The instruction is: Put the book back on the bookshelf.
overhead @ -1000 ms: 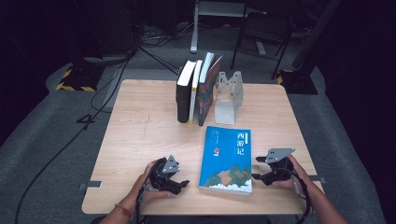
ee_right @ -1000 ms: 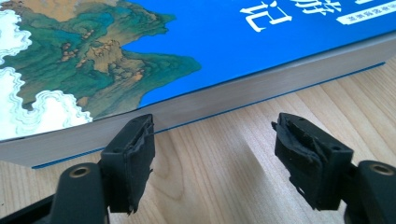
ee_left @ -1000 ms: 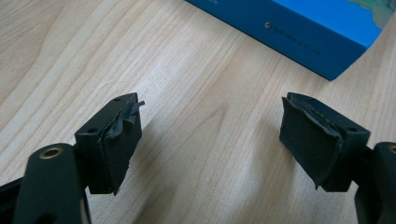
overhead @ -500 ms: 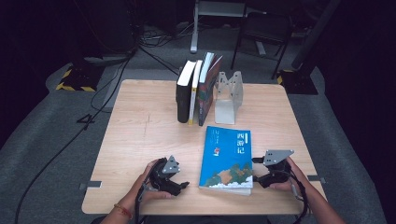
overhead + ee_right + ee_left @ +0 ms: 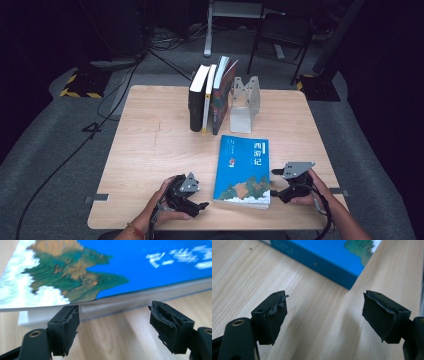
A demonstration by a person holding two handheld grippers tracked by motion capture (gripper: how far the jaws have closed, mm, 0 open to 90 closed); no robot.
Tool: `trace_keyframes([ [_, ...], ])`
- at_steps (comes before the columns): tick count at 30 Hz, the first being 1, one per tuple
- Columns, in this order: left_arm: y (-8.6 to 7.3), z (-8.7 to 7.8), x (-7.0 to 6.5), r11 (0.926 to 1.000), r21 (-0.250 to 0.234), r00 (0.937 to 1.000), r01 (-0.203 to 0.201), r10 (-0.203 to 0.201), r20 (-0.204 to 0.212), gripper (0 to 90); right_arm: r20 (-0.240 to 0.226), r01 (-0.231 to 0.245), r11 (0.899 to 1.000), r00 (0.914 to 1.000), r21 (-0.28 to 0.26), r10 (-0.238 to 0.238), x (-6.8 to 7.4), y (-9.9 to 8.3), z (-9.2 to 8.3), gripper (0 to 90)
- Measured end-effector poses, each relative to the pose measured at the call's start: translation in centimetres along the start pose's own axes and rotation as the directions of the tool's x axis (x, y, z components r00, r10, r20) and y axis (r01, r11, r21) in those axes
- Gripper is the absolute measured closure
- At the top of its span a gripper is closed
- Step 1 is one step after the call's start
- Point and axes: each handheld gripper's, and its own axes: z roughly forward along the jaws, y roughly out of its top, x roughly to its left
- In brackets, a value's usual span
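- High view: one wooden table (image 5: 150,150), its left half bare and free for moving.
- One blue book (image 5: 245,170) lies flat near the front edge, between two grippers.
- Three books (image 5: 210,97) stand upright at the back beside one metal bookend (image 5: 245,102).
- Left gripper (image 5: 200,205) and right gripper (image 5: 274,182) both gape wide, empty, just beside the book.

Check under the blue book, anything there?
The blue book lies flat on the wooden table. In the right gripper view its front cover lifts slightly off the white page block; no object shows there. Anything beneath the rest is covered.
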Motion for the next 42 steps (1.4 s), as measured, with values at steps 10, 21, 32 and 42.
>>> trace_keyframes([
  [10,3.5,2.1,-3.3,0.9943,-0.043,0.9946,-0.097,0.099,0.031,21.9,0.054,-0.025,0.992,0.9981,-0.126,0.032,0.5,1.7,-1.1,25.5],
  [21,6.6,5.0,-4.4,0.9964,-0.046,0.9968,-0.071,0.073,0.034,21.7,0.072,-0.019,0.984,0.9969,-0.176,0.032,0.5,2.7,-1.1,25.6],
  [32,8.2,6.8,-4.1,0.9975,-0.062,0.9983,-0.034,0.031,-0.048,27.8,0.072,-0.028,0.981,0.9965,-0.192,0.043,0.4,3.3,-0.9,25.0],
  [42,8.2,6.1,-4.3,0.9894,-0.109,0.9953,-0.096,0.095,-0.023,63.2,0.097,-0.012,0.986,0.9949,-0.165,0.028,0.4,3.3,-0.9,25.8],
])
